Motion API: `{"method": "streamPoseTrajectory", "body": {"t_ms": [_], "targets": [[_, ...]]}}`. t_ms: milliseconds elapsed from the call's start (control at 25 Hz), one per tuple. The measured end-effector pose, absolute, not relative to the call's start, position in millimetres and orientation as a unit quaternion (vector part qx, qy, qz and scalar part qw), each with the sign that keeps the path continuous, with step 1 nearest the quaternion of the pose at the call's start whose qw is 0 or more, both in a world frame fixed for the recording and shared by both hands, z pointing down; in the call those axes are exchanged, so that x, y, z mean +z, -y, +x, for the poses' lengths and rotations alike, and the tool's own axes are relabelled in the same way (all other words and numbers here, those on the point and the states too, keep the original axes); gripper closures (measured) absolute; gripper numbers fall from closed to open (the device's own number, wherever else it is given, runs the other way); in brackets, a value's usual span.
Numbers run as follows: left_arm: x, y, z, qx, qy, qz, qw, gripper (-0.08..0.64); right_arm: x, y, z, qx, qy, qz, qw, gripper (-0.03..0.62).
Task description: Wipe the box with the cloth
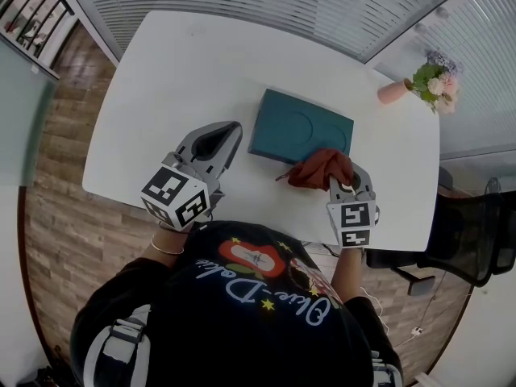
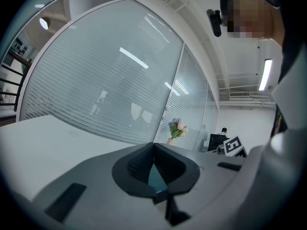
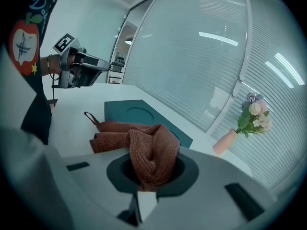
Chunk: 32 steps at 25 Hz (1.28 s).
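Head view shows one teal box (image 1: 300, 129) mid-frame on the white table (image 1: 161, 95), with one rust cloth (image 1: 321, 168) bunched on its lower-right corner. The right tool (image 1: 345, 181) clamps that cloth. The left tool (image 1: 228, 135), just left of the box, appears closed on nothing. One flower vase (image 1: 419, 83) stands upper right.

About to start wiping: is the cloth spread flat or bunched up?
Bunched. The cloth sits crumpled in folds, one end pinched in the right gripper, the rest heaped at the near edge of the box.
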State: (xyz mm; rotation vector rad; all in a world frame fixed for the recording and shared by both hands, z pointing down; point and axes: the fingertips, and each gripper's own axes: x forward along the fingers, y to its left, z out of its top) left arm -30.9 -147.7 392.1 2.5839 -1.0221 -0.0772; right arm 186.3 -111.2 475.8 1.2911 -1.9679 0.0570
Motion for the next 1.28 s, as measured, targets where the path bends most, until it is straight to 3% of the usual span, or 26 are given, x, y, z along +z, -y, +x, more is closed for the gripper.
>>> {"method": "streamPoseTrajectory", "body": {"t_ms": [1280], "targets": [[393, 149, -34, -0.027, 0.364, 0.913, 0.181, 0.557, 477, 113, 245, 0.01, 0.695, 0.568, 0.441, 0.562]]}}
